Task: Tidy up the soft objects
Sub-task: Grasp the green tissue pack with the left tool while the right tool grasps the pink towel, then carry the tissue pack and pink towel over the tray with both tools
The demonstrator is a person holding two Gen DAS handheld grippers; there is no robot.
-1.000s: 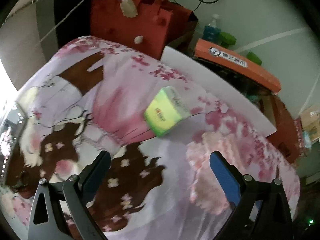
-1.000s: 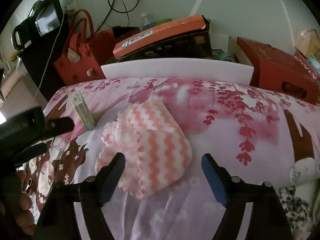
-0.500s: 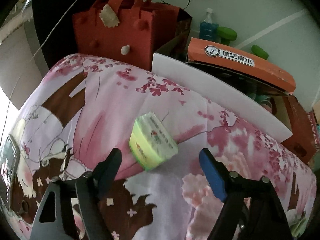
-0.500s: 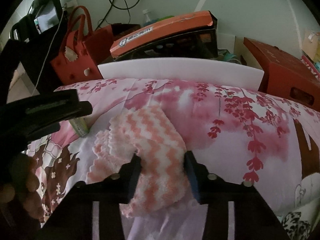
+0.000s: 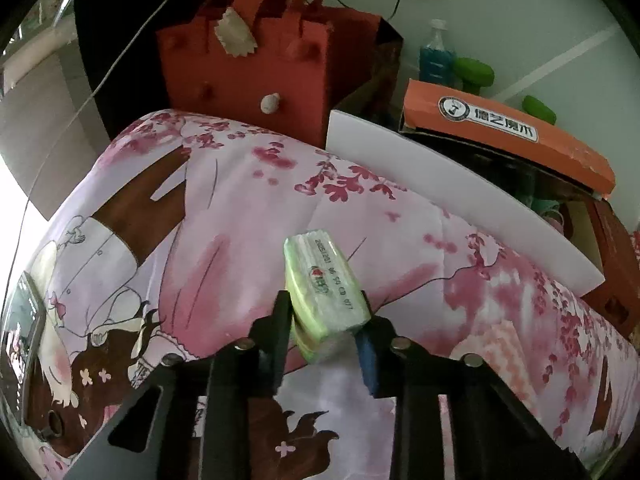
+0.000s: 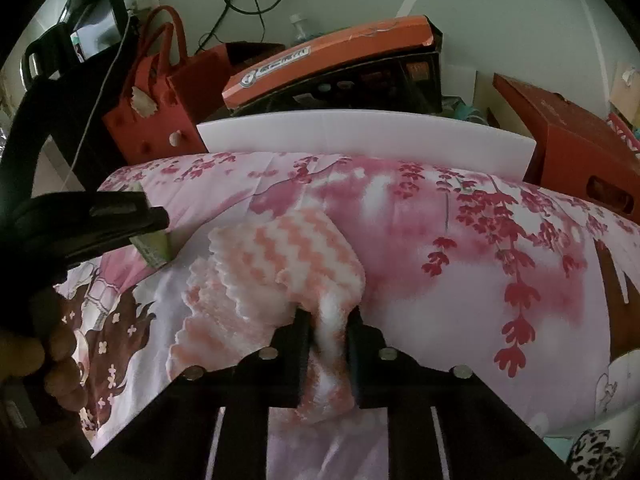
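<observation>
Bedding printed with pink blossoms and a cartoon figure, the bedspread (image 5: 248,208) fills both views. My left hand-held gripper (image 5: 325,316) has its jaws closing on a green tissue pack (image 5: 322,284); both fingers (image 5: 280,320) press the pack's near end, and its far end sticks out beyond them over the bedspread. My right hand-held gripper (image 6: 326,332) is closing too, pinching a bunched fold of the pink-and-white zigzag towel (image 6: 288,264), the rest of which lies rumpled on the bedspread just ahead. In the right view I see the left gripper and the pack close beside the towel. Behind the bed stand a red felt bag (image 5: 256,68), a white foam board (image 6: 360,140) and an orange box (image 5: 508,136). A hand (image 6: 56,360) grips the left handle.
</observation>
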